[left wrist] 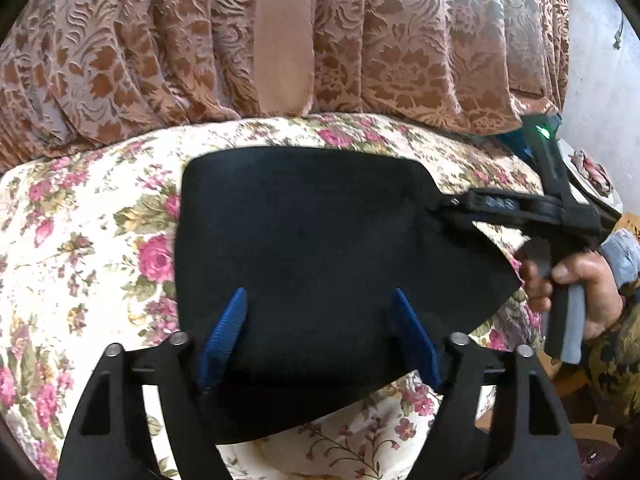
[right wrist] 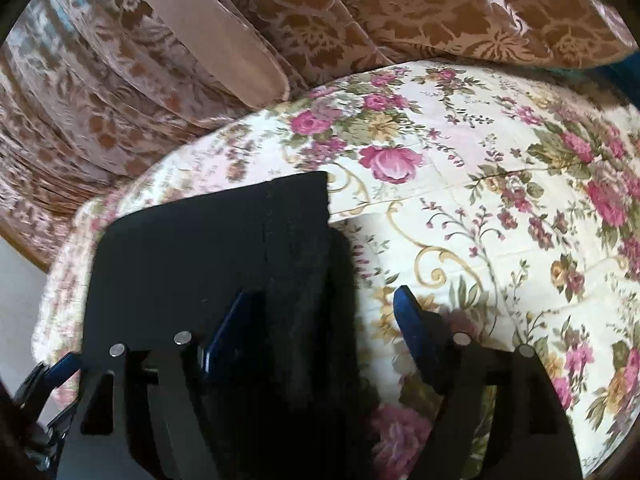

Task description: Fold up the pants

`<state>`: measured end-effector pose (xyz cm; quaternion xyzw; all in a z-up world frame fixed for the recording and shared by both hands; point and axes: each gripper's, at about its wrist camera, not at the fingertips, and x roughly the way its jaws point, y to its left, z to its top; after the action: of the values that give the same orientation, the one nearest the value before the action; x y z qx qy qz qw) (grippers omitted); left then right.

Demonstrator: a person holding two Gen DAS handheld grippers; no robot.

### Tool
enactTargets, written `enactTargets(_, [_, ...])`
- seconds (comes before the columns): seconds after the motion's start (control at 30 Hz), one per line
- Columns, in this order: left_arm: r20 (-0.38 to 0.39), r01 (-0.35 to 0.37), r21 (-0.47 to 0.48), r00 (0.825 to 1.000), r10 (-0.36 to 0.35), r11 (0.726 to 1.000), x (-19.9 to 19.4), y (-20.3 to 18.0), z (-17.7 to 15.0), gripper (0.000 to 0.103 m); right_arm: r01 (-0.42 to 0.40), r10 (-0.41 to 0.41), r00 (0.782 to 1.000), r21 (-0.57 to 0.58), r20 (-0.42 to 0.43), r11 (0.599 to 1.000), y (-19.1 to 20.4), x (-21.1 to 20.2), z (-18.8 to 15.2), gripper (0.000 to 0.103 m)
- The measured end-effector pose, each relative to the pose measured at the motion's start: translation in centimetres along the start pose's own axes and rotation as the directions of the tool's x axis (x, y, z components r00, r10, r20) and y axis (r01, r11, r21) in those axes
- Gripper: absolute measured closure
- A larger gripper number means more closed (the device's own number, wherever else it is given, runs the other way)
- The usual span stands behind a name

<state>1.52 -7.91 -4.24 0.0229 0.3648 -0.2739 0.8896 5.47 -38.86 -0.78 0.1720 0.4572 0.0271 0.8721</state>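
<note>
Black pants [left wrist: 304, 248], folded into a small flat packet, lying on the flowery bedcover [left wrist: 80, 240], with a brown patterned curtain [left wrist: 400, 40] hanging behind.

From the left wrist view: left gripper [left wrist: 320, 336] hovering over the near edge of the packet, blue fingers [left wrist: 224, 332] spread wide, nothing pinched between them (cloth under them, not in them). Right gripper [left wrist: 452, 206] seen from the side at the far right corner of the packet, held by a hand [left wrist: 576, 292]; tips right at the cloth edge, too dark there to tell whether touching. Could snag that corner and drag the top layer open when pulling away. Could also bump the packet crooked with the left jaws if dipped too low.

From the right wrist view: right gripper [right wrist: 320, 332] with jaws let go and standing wide, one blue finger [right wrist: 224, 328] over the pants [right wrist: 208, 248], the other over bare bedcover [right wrist: 480, 200]. Right edge of the pants showing stacked layers, a bit uneven (picture blurry here, hard to be sure). Soft bed under it all, so a push could sink in and make the layers slide apart. Any grab now at just one layer could undo the fold. Packet sitting near the left edge of the bed in this view, so a hard shove that way could tip it off.
</note>
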Motion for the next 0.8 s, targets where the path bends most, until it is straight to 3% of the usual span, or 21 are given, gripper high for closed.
enactTargets(0.1, [0.016, -0.016, -0.004, 1.0, 0.016, 1.0, -0.6, 0.4, 0.3, 0.027, -0.03, 0.03, 1.0, 0.006, 0.005, 1.0, 0.1, -1.3, -0.5, 0.019])
enactTargets(0.37, [0.03, -0.044, -0.036, 0.998, 0.046, 0.998, -1.0, 1.7, 0.3, 0.027, -0.139, 0.139, 0.99, 0.009, -0.037, 0.99, 1.3, -2.6, -2.5, 0.015])
enactTargets(0.53, [0.027, -0.057, -0.047, 0.998, 0.058, 0.997, -0.9, 2.2, -0.2, 0.027, -0.028, 0.024, 0.993, -0.031, -0.114, 0.999, 0.8, -0.1, -4.6, 0.021])
enactTargets(0.63, [0.032, -0.054, -0.076, 0.998, 0.057, 0.996, -1.1, 3.4, -0.6, 0.026, -0.087, 0.093, 0.987, 0.05, -0.128, 0.995, -0.8, 0.7, -5.0, 0.018])
enactTargets(0.67, [0.039, -0.045, -0.097, 0.998, 0.049, 0.994, -1.3, 4.0, -0.6, 0.024, -0.103, 0.11, 0.986, 0.062, -0.123, 0.993, -0.9, 0.5, -4.8, 0.017])
enactTargets(0.7, [0.044, -0.034, -0.119, 0.998, 0.039, 0.992, -1.5, 4.6, -0.7, 0.015, -0.121, 0.128, 0.985, 0.069, -0.113, 0.99, -1.0, 0.3, -4.5, 0.013])
enactTargets(0.8, [0.055, 0.046, -0.242, 0.998, -0.034, 0.969, -1.3, 8.1, -0.7, 0.012, -0.218, 0.228, 0.97, 0.112, -0.088, 0.969, -1.9, -0.2, -2.9, 0.002])
